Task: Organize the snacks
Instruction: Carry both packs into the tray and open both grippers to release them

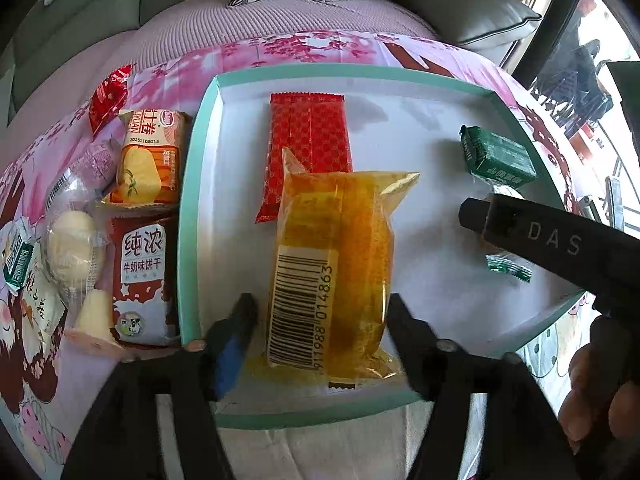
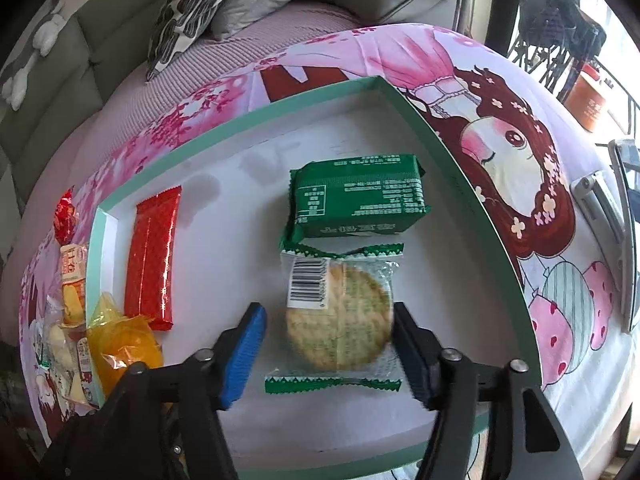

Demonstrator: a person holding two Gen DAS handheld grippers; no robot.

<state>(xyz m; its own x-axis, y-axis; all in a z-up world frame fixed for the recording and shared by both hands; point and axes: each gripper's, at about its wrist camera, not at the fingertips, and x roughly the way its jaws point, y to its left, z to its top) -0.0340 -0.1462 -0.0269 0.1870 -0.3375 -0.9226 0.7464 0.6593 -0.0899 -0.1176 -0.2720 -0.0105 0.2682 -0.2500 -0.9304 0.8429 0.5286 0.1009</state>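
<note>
- My left gripper [image 1: 320, 320] is spread, pads either side of the yellow cake pack [image 1: 336, 264] but clear of it, so it's lying loose.
- That pack sits in the tray [image 1: 192, 200] by its near edge, long axis running straight away from me, far end overlapping the red wafer bar [image 1: 308, 136].
- My right gripper [image 2: 328, 340] is spread too, straddling the round cracker pack [image 2: 340, 312]; the right pad looks about touching the wrapper, not squeezing.
- Cracker lies mid-tray, just this side of the green biscuit box [image 2: 356, 196].
- Remaining snacks [image 1: 140, 220] are piled on the desk off the tray's left edge, so I'd say my left hand is nearer.
</note>
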